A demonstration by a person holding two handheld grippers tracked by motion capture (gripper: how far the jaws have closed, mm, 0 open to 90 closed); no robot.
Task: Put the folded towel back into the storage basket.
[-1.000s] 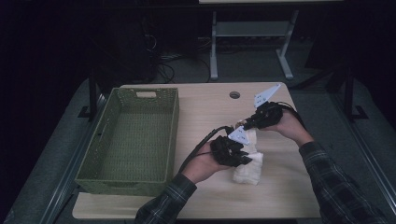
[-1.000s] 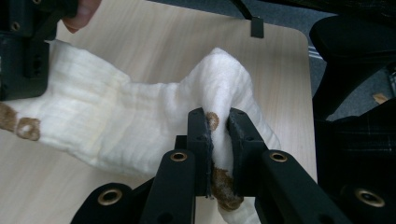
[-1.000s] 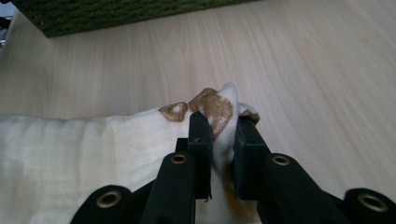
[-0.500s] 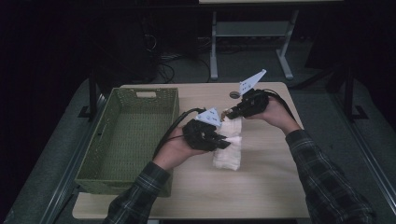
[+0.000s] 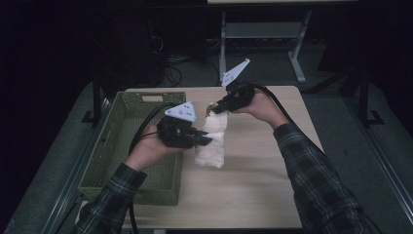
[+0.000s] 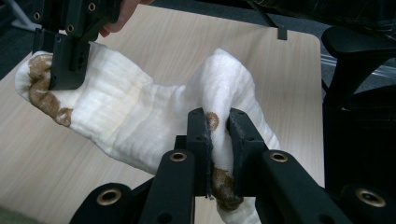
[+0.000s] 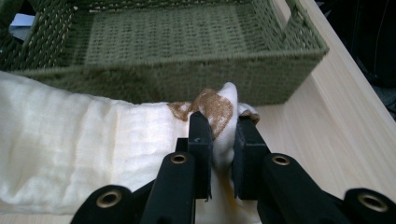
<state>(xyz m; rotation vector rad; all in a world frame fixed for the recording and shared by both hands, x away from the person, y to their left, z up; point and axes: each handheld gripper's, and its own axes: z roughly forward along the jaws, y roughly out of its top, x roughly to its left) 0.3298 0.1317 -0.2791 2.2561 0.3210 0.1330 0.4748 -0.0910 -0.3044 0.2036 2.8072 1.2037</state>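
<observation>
A white folded cloth (image 5: 213, 141) with brown patches hangs above the wooden table (image 5: 253, 195), stretched between both grippers. My left gripper (image 5: 207, 141) is shut on its near edge; in the left gripper view the jaws pinch a fold of the cloth (image 6: 140, 116) around a brown spot. My right gripper (image 5: 210, 110) is shut on the far corner; in the right gripper view the jaws clamp a brown-marked corner of the cloth (image 7: 70, 140). The right gripper (image 6: 65, 60) also appears at the upper left of the left gripper view, gripping the cloth's other end.
A green woven basket (image 5: 122, 146) stands on the table's left side, empty, its wall (image 7: 163, 79) just beyond the cloth in the right gripper view. A metal stand (image 5: 292, 53) and cables lie on the dark floor behind the table.
Both hands have lifted the cloth off the table and carried it left toward the basket. The cloth now hangs stretched between the grippers instead of lying flat.
</observation>
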